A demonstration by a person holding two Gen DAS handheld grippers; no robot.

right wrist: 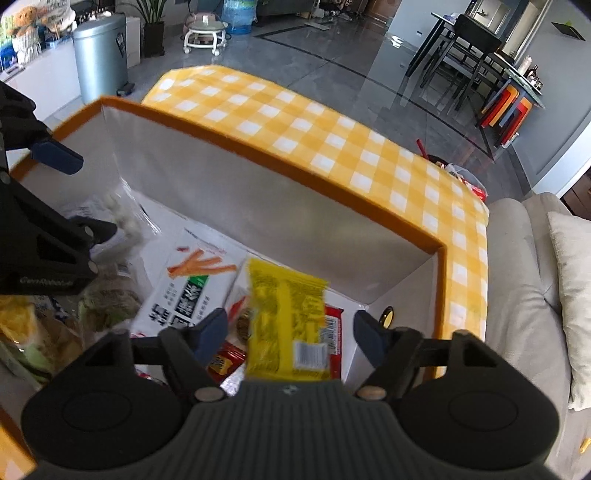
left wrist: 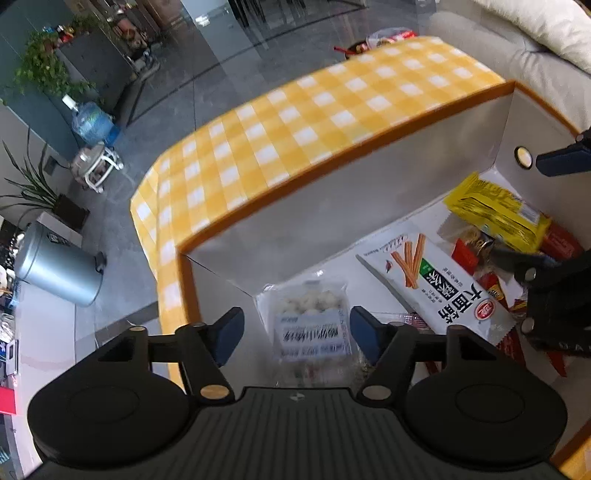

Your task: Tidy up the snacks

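Beyond the jaws, a yellow-and-white checked tablecloth covers a table standing on grey tiled floor; far ahead and left of the jaws in the right wrist view, a metal pedal bin stands beside a small white wheeled stool and a blue water jug; a potted plant stands between bin and stool, further back; to the upper right, dark dining chairs and a table with red and orange stools beneath; right of the jaws, a beige sofa carries a pale cushion; in the left wrist view, leafy green plants sit far left.
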